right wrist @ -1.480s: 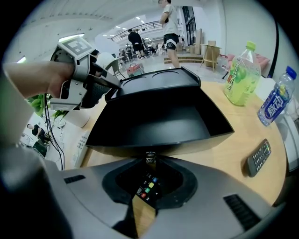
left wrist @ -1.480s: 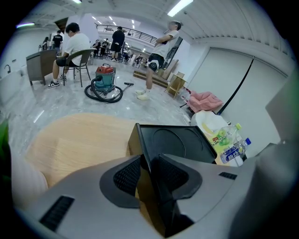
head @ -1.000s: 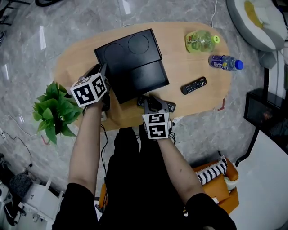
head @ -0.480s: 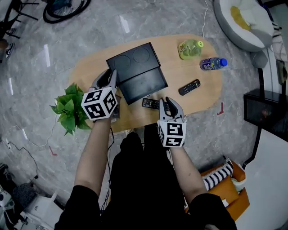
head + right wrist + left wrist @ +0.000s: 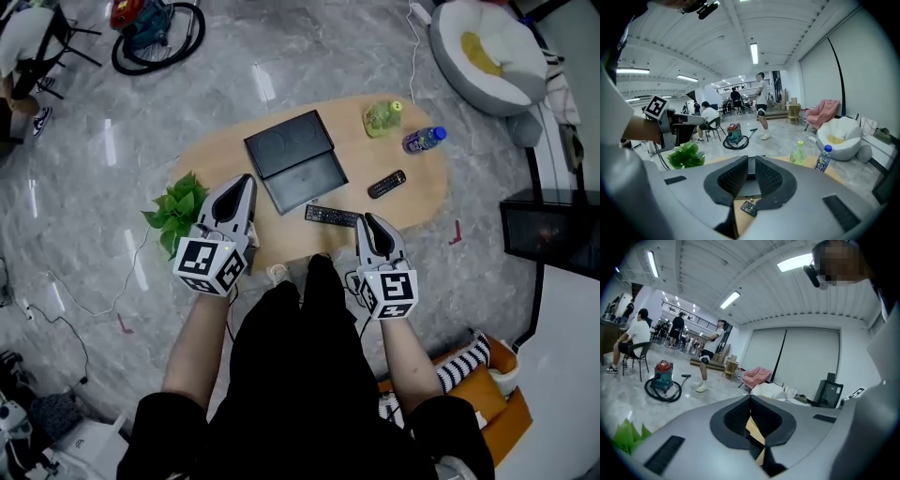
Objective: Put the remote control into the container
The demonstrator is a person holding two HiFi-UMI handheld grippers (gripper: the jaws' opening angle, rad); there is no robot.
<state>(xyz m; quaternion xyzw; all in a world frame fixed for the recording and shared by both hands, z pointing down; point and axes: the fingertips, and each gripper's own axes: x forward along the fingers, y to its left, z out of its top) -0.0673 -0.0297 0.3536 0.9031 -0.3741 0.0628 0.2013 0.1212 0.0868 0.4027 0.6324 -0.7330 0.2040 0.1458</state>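
Far below me stands the oval wooden table (image 5: 417, 202). On it the black container (image 5: 295, 159) lies open. One black remote (image 5: 333, 216) rests near the front edge, and a second remote (image 5: 386, 184) lies to its right. Both grippers hang high above the table's near side, and neither holds anything. My left gripper (image 5: 247, 180) is shut, its pads meeting (image 5: 750, 398). My right gripper (image 5: 371, 218) has just been closing but still shows a narrow gap (image 5: 751, 161) with nothing in it. Below that gap the near remote (image 5: 749, 208) shows on the tabletop.
A green bottle (image 5: 382, 117) and a blue bottle (image 5: 424, 140) lie at the table's far right. A potted plant (image 5: 178, 208) stands by its left end. On the floor are a vacuum cleaner (image 5: 150, 28), a white beanbag (image 5: 487, 52) and a black cabinet (image 5: 548, 230).
Both grippers have risen well away from the table, so it looks smaller. The left jaws closed. The right gripper left the near remote lying on the table.
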